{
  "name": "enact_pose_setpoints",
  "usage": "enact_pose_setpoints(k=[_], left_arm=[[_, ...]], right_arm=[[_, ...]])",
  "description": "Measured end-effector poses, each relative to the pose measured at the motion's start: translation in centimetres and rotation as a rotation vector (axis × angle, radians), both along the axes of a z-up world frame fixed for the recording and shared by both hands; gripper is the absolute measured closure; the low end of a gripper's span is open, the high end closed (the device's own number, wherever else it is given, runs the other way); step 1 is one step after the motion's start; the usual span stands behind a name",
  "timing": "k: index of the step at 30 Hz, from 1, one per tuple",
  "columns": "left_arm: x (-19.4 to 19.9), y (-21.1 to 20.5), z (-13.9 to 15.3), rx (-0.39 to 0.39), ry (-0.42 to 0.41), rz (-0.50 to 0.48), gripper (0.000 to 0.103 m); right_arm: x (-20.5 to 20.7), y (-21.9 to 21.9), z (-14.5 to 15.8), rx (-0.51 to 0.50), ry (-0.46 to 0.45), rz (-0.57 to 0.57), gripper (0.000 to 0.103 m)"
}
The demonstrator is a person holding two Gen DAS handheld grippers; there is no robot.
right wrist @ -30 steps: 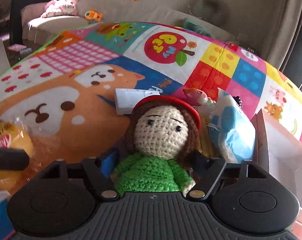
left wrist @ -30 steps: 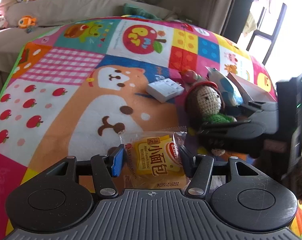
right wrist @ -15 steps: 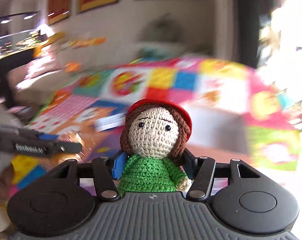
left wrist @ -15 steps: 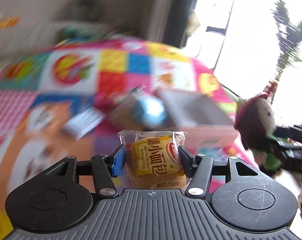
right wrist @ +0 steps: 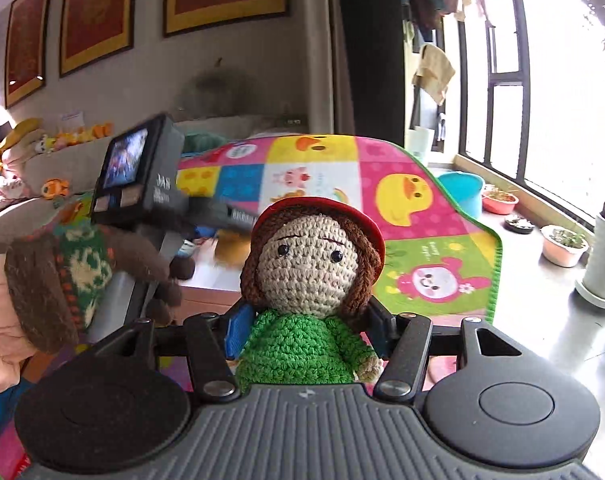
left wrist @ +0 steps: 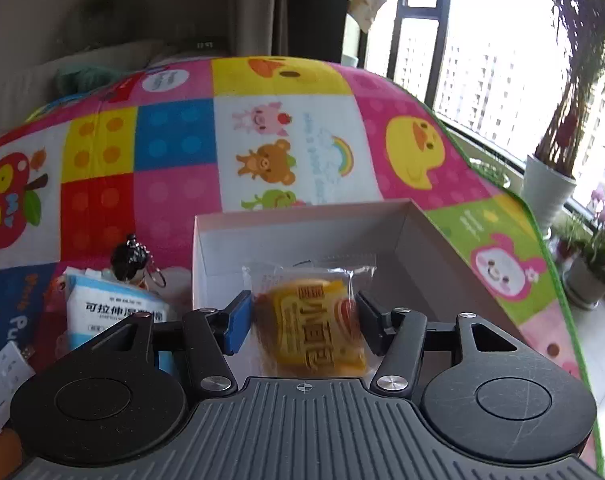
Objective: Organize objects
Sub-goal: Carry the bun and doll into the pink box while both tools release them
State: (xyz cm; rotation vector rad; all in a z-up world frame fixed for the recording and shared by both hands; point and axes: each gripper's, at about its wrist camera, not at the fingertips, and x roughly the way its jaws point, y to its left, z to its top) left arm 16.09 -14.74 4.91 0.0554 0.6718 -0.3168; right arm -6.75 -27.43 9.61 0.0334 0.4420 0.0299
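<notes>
My left gripper has its jaws a little apart around a yellow packaged bread snack, which sits over the open white cardboard box on the colourful play mat; the pads seem just off the wrapper. My right gripper is shut on a crocheted doll with a red hat and green body, held in the air above the mat's near edge. The left gripper's body shows at left in the right wrist view.
Left of the box lie a blue-white wipes pack, a black keychain figure and a white card. The mat's green edge drops to a floor with flower pots by the window. A sofa stands behind.
Both grippers swung right toward the box. The left jaws have widened and the snack has tilted between them. The doll stays gripped in the right gripper.
</notes>
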Motion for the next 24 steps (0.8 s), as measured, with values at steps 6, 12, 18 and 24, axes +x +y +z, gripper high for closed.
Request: enact_pose_setpoints(k=[6, 12, 18, 24], left_arm=[[-2.3, 1.4, 0.9, 0.004, -0.015, -0.022, 0.044], [-6.1, 8.0, 4.2, -0.169, -0.107, 0.009, 0.044], [-10.3, 13.8, 2.3, -0.213, -0.051, 0.071, 0.044], [-12.9, 19.7, -0.6, -0.183, 0.025, 0.171, 0.044]], right_arm=[[3.0, -0.5, -1.0, 0.026, 0.052, -0.029, 0.045], [7.5, -0.4, 0.6, 0.088, 0.064, 0.010, 0.045], [18.0, 1.3, -0.6, 0.068, 0.203, 0.027, 0.045], [23.3, 5.5, -4.5, -0.163, 0.295, -0.030, 0.045]])
